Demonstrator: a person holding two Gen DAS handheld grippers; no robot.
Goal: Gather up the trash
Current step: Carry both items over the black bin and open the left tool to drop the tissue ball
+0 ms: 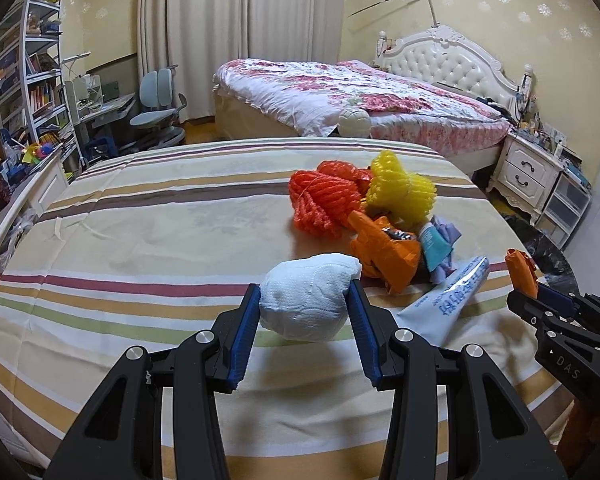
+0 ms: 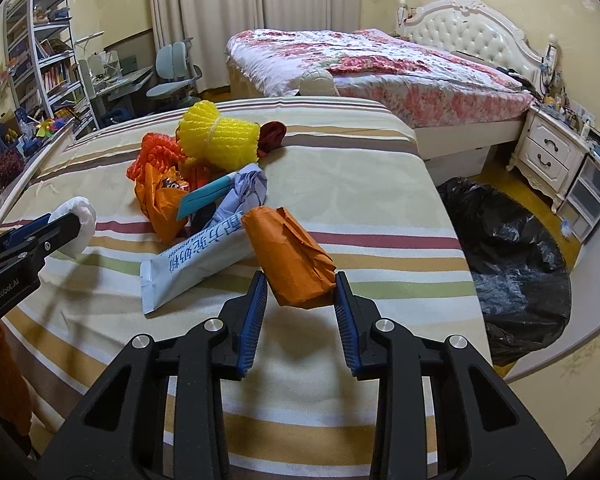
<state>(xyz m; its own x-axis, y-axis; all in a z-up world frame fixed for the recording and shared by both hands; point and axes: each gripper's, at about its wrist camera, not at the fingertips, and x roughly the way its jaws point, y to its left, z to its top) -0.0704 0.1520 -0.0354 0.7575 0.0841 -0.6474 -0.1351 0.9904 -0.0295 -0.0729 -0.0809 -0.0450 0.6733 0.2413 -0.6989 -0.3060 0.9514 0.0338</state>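
My left gripper (image 1: 305, 294) is shut on a crumpled white tissue wad (image 1: 306, 298), held just above the striped bed cover (image 1: 140, 240). My right gripper (image 2: 301, 286) is shut on a folded orange wrapper (image 2: 292, 258); it also shows at the right of the left wrist view (image 1: 522, 266). On the cover lies a trash pile: orange foam net (image 1: 324, 200), yellow foam net (image 1: 402, 190), an orange bag (image 1: 384, 248), a teal packet (image 1: 430, 242), purple paper (image 2: 248, 188) and a white milk-powder sachet (image 2: 196, 260).
A black trash bag (image 2: 508, 248) lies open on the floor to the right of the bed. Beyond are a floral bed (image 1: 360, 92), a white nightstand (image 2: 548, 152), a desk with chair (image 1: 156, 112) and a bookshelf (image 1: 32, 72) on the left.
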